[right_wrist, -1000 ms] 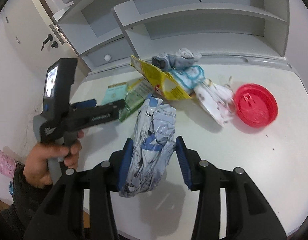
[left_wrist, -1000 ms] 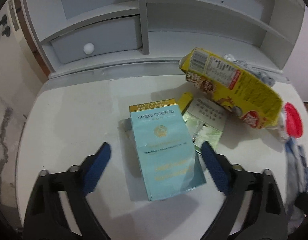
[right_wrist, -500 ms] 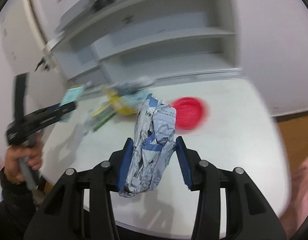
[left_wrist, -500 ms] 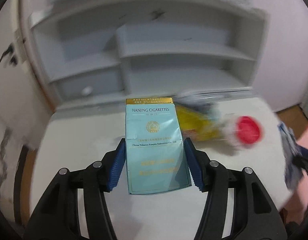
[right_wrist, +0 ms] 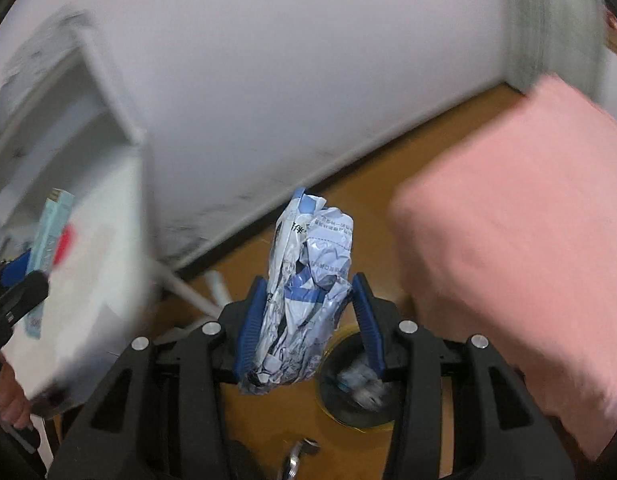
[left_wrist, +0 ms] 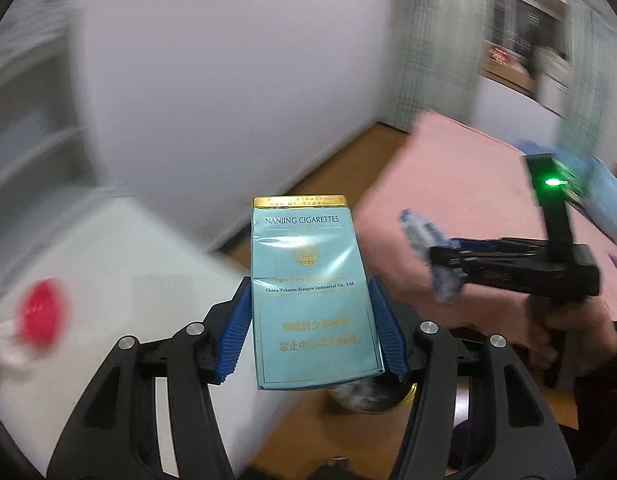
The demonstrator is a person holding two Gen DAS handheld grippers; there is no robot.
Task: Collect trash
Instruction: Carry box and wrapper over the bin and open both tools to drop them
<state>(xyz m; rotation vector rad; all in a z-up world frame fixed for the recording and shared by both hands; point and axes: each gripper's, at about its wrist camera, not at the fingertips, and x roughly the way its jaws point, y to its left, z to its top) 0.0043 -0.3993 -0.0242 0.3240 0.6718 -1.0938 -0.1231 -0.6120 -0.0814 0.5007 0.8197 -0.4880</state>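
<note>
My left gripper (left_wrist: 310, 332) is shut on a light blue cigarette pack (left_wrist: 312, 292) with a gold top edge, held upright in the air beyond the desk's edge. My right gripper (right_wrist: 308, 320) is shut on a crumpled white and blue wrapper (right_wrist: 304, 300). Both are over a round yellow-rimmed trash bin on the wooden floor, seen below the fingers in the left wrist view (left_wrist: 364, 396) and in the right wrist view (right_wrist: 356, 388). The right gripper with its wrapper also shows in the left wrist view (left_wrist: 440, 264). The cigarette pack shows at the left of the right wrist view (right_wrist: 48, 236).
The white desk (left_wrist: 120, 280) lies to the left with a red lid (left_wrist: 42, 312) on it. A pink bed (right_wrist: 520, 240) fills the right. A white wall (right_wrist: 288, 80) stands behind, with wooden floor (right_wrist: 368, 184) along it. Both views are motion-blurred.
Both grippers swung right, away from the desk, to above the floor bin, still holding their trash. A second ago the left gripper was open around the pack on the desk; it has shut on it.
</note>
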